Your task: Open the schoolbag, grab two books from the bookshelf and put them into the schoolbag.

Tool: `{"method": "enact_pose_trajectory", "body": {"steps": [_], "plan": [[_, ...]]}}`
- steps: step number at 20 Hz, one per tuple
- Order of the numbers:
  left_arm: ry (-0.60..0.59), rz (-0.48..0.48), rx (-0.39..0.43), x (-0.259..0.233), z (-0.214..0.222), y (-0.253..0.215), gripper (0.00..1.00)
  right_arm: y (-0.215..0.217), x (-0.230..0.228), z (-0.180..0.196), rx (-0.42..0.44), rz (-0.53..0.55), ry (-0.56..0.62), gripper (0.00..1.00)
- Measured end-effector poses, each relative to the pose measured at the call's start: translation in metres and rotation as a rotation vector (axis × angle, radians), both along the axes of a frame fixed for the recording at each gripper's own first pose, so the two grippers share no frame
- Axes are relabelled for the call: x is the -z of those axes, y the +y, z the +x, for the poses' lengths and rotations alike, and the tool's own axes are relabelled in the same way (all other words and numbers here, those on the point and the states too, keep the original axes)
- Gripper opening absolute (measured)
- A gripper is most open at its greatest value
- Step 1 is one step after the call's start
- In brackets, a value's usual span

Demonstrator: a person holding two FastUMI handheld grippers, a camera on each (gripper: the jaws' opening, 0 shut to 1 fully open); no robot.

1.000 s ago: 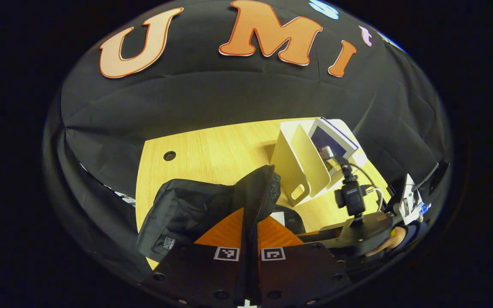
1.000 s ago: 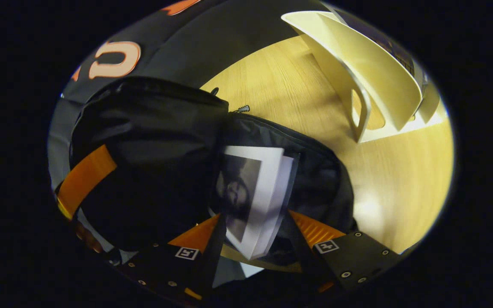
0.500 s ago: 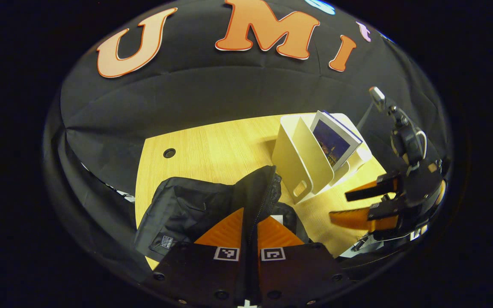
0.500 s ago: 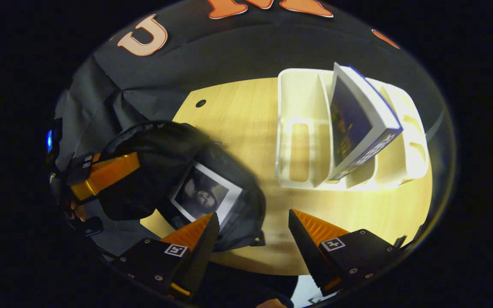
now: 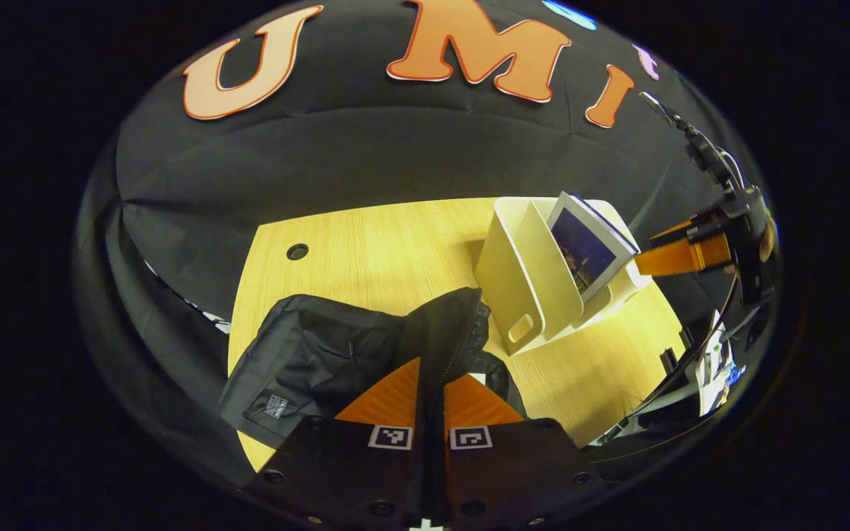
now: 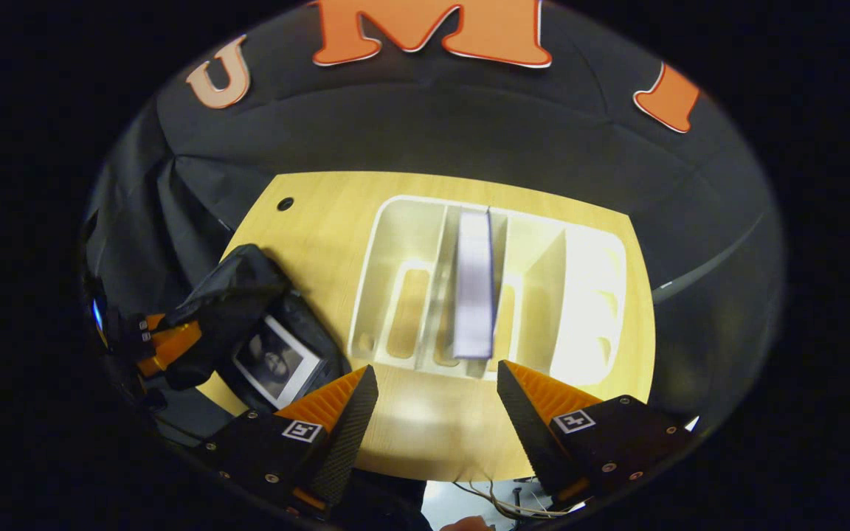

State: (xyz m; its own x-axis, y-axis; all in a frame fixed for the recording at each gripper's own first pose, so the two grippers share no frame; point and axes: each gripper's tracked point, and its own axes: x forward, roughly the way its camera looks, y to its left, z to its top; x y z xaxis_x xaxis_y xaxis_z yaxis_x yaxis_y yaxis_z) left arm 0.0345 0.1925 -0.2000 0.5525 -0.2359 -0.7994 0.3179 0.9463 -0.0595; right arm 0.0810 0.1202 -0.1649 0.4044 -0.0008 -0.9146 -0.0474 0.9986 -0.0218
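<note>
Now the right gripper (image 6: 432, 402), fingers spread, faces the second book (image 6: 474, 291) ahead in the shelf (image 6: 595, 295); left gripper (image 5: 431, 398) pinches the bag (image 5: 322, 354) flap. Next: straddle the book's spine.

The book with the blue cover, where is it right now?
The blue book stands upright in a middle slot of the white bookshelf on the wooden table, right of the black schoolbag in the right gripper view.

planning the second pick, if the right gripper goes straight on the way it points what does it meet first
Most likely the book standing in the white bookshelf. The right gripper has its jaws open, centred roughly on the book's edge, with bare table between; depth is hard to judge.
</note>
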Motion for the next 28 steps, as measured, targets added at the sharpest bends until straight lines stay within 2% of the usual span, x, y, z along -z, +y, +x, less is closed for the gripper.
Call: {"method": "enact_pose_trajectory", "body": {"steps": [3, 11, 12, 14, 15, 16, 17, 19, 22, 26, 27, 28], "plan": [[0.013, 0.004, -0.023, 0.003, 0.001, -0.003, 0.05, -0.021, 0.009, 0.027, 0.012, -0.02, 0.023, 0.98], [0.029, 0.044, -0.088, 0.006, 0.005, -0.001, 0.05, -0.02, 0.071, 0.071, -0.004, 0.013, 0.149, 0.97], [0.032, 0.045, -0.094, 0.007, 0.004, -0.002, 0.05, -0.019, 0.077, 0.074, -0.004, 0.011, 0.163, 0.94], [0.04, 0.047, -0.108, 0.008, 0.003, -0.002, 0.05, -0.019, 0.085, 0.08, -0.001, 0.007, 0.186, 0.8], [0.043, 0.051, -0.115, 0.007, 0.002, -0.001, 0.05, -0.017, 0.088, 0.078, 0.0, 0.008, 0.199, 0.58], [0.043, 0.056, -0.117, 0.007, 0.002, -0.003, 0.05, -0.014, 0.09, 0.078, 0.003, 0.012, 0.208, 0.62], [0.043, 0.059, -0.118, 0.006, 0.003, -0.003, 0.05, -0.013, 0.09, 0.079, 0.005, 0.004, 0.212, 0.52], [0.051, 0.05, -0.112, 0.007, 0.002, -0.008, 0.05, -0.016, 0.092, 0.077, 0.018, -0.001, 0.22, 0.42], [0.048, 0.046, -0.1, 0.008, 0.005, -0.006, 0.05, -0.021, 0.081, 0.073, 0.052, 0.003, 0.214, 0.38], [0.043, 0.043, -0.044, 0.009, 0.007, -0.002, 0.05, -0.025, 0.041, 0.065, 0.086, 0.006, 0.143, 0.36], [0.042, 0.039, -0.038, 0.01, 0.009, 0.0, 0.05, -0.027, 0.032, 0.061, 0.1, 0.003, 0.124, 0.45], [0.043, 0.029, -0.03, 0.011, 0.009, 0.0, 0.05, -0.029, 0.022, 0.057, 0.116, 0.001, 0.107, 0.36]]}}
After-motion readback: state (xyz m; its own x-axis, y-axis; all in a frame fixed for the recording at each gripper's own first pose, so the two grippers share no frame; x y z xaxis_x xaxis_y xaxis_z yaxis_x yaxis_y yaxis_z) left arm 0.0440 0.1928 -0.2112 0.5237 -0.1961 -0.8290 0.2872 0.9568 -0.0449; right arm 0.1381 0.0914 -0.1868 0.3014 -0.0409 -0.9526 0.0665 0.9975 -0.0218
